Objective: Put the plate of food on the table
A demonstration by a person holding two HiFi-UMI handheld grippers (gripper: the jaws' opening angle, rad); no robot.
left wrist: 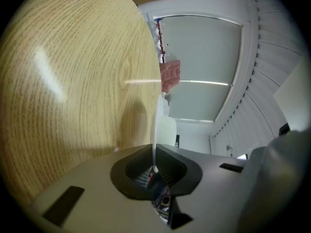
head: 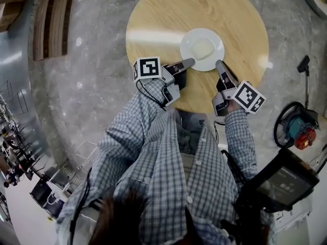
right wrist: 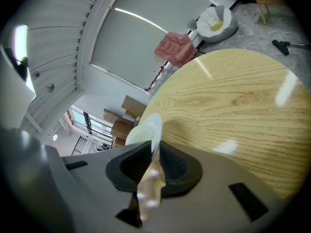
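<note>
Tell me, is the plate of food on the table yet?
Nearly. Done: the white plate with its pale food is above the round wooden table. In hand: the left gripper and right gripper each pinch an opposite rim. Left: lower it onto the wood, since it seems to hang just off the tabletop, then open both grippers.

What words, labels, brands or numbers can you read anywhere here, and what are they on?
None can be read.
Left cube and right cube: black-and-white square patterns only, no letters.
Plate and table: no print shows.
Dark device at lower right: nothing legible.
</note>
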